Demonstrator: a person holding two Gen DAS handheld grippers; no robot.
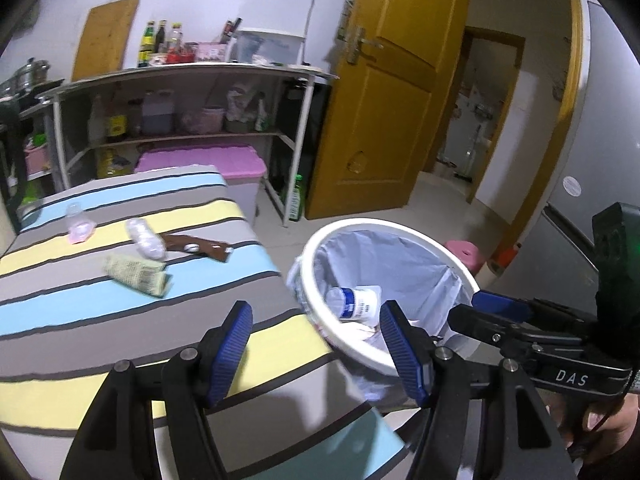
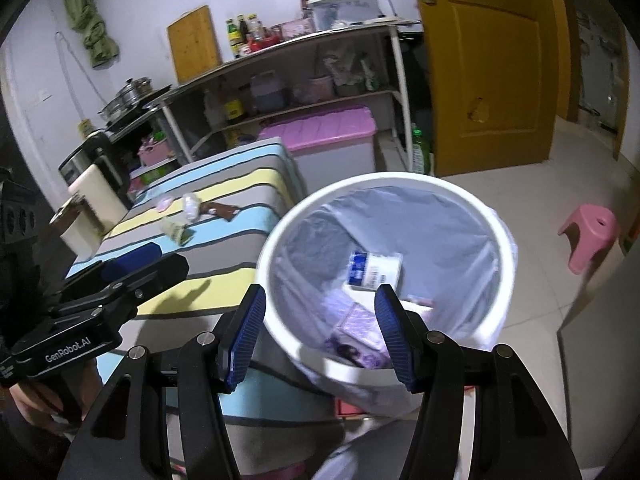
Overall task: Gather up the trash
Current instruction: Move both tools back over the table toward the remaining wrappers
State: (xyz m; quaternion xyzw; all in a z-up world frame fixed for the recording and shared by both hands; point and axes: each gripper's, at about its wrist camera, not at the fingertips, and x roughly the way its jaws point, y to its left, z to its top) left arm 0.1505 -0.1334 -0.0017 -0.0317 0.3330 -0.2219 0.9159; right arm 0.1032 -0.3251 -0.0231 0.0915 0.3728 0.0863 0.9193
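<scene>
A white trash bin (image 1: 404,228) with a pale liner stands beside a striped table (image 1: 120,304). A plastic bottle (image 1: 354,300) lies in it, also in the right wrist view (image 2: 374,268), with purple wrappers (image 2: 356,336). On the table lie a crumpled paper wad (image 1: 136,274), a clear crushed bottle (image 1: 146,238), a brown wrapper (image 1: 200,246) and a pink-and-clear piece (image 1: 78,224). My left gripper (image 1: 316,348) is open and empty over the table's near corner. My right gripper (image 2: 320,332) is open and empty above the bin's near rim (image 2: 280,216).
A white shelf rack (image 1: 192,76) with bottles and jars stands behind the table. A pink-lidded storage box (image 1: 208,164) sits under it. A yellow door (image 1: 384,92) stands open. A pink stool (image 2: 592,236) is on the tiled floor right of the bin.
</scene>
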